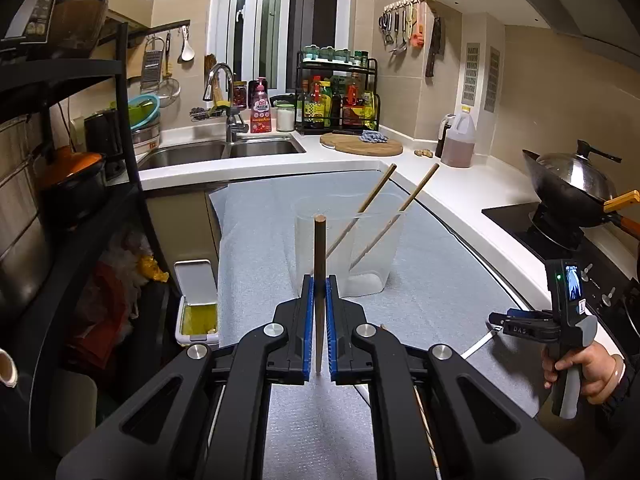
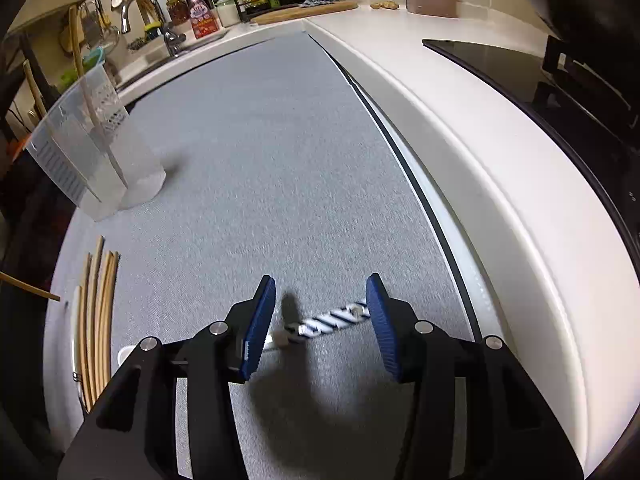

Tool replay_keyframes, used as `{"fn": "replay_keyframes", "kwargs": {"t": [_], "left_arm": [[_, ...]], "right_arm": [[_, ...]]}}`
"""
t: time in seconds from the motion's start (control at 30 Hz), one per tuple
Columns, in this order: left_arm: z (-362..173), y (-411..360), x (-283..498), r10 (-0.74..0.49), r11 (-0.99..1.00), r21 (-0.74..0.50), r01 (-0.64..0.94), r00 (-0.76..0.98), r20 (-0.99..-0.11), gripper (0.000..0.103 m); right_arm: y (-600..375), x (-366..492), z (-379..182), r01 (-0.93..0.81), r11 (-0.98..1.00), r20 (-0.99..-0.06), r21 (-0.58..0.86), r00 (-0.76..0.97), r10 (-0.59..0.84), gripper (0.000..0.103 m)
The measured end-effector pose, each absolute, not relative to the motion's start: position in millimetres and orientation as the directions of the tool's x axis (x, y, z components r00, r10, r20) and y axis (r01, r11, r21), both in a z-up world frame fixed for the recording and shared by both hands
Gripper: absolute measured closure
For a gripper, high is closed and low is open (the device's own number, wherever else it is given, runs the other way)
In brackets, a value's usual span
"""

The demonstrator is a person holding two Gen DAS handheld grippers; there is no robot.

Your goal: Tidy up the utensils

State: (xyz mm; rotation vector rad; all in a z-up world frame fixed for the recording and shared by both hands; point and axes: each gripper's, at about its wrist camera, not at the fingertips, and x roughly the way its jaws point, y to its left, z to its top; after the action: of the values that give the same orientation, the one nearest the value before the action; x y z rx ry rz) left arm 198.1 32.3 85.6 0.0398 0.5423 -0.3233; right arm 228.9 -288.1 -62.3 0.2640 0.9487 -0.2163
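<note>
My left gripper [image 1: 319, 292] is shut on a wooden chopstick [image 1: 319, 264], held upright just in front of the translucent utensil holder [image 1: 348, 240]. Two chopsticks [image 1: 376, 200] lean inside the holder. My right gripper [image 2: 322, 312] is open, low over the grey mat, with a blue-and-white patterned utensil handle [image 2: 332, 322] lying between its fingers. Several chopsticks [image 2: 98, 320] lie on the mat at the left in the right wrist view, where the holder [image 2: 92, 148] also shows. The right gripper also shows in the left wrist view [image 1: 494, 320].
The grey mat [image 1: 432, 280] covers the counter. A sink [image 1: 224, 152] and bottle rack [image 1: 338, 96] stand at the back. A wok [image 1: 572, 188] sits on the stove [image 2: 500, 68] at the right. A cutting board [image 1: 362, 146] and oil jug [image 1: 458, 140] stand behind.
</note>
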Motion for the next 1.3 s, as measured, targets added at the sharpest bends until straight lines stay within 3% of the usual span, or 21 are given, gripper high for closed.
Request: {"fn": "replay_keyframes", "kwargs": {"t": [0.3,0.47,0.53,0.6,0.73,0.77,1.0,1.07,1.1,1.13,1.2,1.3], "left_arm": [[87,31,193,-0.307,0.943,-0.049,0.328,0.808,-0.503,0.097],[86,34,192,-0.305,0.945,-0.056,0.321,0.810,-0.500,0.097],[86,35,192,-0.304,0.946,-0.058,0.318,0.811,-0.500,0.097],[86,35,193,-0.303,0.946,-0.060,0.317,0.811,-0.501,0.097],[86,35,193,-0.309,0.945,-0.064,0.320,0.810,-0.499,0.097],[86,35,193,-0.310,0.945,-0.065,0.322,0.810,-0.499,0.097],[85,36,193,-0.310,0.944,-0.064,0.323,0.809,-0.500,0.097],[85,36,193,-0.310,0.944,-0.062,0.323,0.810,-0.498,0.097],[85,36,194,-0.310,0.944,-0.062,0.323,0.810,-0.498,0.097],[85,36,194,-0.310,0.944,-0.063,0.323,0.811,-0.497,0.097],[84,36,194,-0.311,0.944,-0.065,0.323,0.810,-0.497,0.097],[84,35,192,-0.317,0.942,-0.065,0.329,0.809,-0.495,0.097]], "right_arm": [[-254,236,-68,0.303,0.949,-0.853,0.084,0.514,-0.089,0.051],[-242,240,-68,0.246,0.968,-0.829,0.056,0.551,-0.092,0.065],[-242,242,-68,0.211,0.973,-0.828,0.099,0.560,-0.037,0.079],[-242,245,-67,0.187,0.975,-0.827,0.116,0.562,-0.009,0.085],[-236,246,-66,0.147,0.979,-0.815,0.139,0.579,0.029,0.094],[-233,245,-64,0.131,0.983,-0.806,0.131,0.591,0.029,0.103],[-235,243,-63,0.144,0.979,-0.822,0.143,0.568,0.037,0.102],[-237,235,-62,0.156,0.975,-0.826,0.160,0.562,0.045,0.098],[-238,228,-62,0.159,0.971,-0.826,0.177,0.561,0.059,0.094],[-238,222,-62,0.162,0.969,-0.823,0.187,0.564,0.064,0.080],[-238,208,-64,0.173,0.967,-0.823,0.187,0.565,0.058,0.065],[-230,185,-69,0.165,0.967,-0.821,0.192,0.567,0.066,0.065]]}}
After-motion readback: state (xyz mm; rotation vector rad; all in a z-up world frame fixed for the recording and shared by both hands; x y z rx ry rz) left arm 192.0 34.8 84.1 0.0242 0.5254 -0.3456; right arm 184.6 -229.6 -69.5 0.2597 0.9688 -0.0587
